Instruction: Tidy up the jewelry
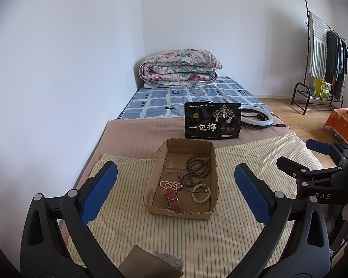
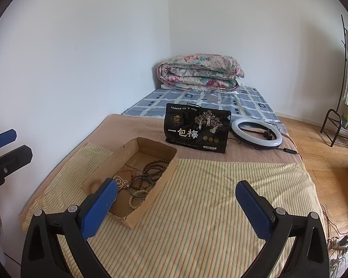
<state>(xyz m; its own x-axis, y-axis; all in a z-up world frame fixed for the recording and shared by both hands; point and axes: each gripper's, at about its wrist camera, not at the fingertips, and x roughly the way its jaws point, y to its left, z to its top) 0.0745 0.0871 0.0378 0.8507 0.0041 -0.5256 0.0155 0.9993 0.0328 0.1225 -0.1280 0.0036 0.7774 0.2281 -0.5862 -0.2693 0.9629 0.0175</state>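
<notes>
Both grippers, left gripper (image 1: 175, 188) and right gripper (image 2: 176, 205), hang spread wide, empty. Bead bracelets (image 1: 197, 169) and a red watch (image 1: 172, 200) lie inside the cardboard box (image 1: 178, 213).

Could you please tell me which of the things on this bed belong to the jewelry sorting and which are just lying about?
Part of the job:
cardboard box
brown bead strands
red watch
pale bead bracelet
black bangle
white pearl strand

Just lying about:
black snack bag
ring light
folded floral quilt
clothes rack
</notes>
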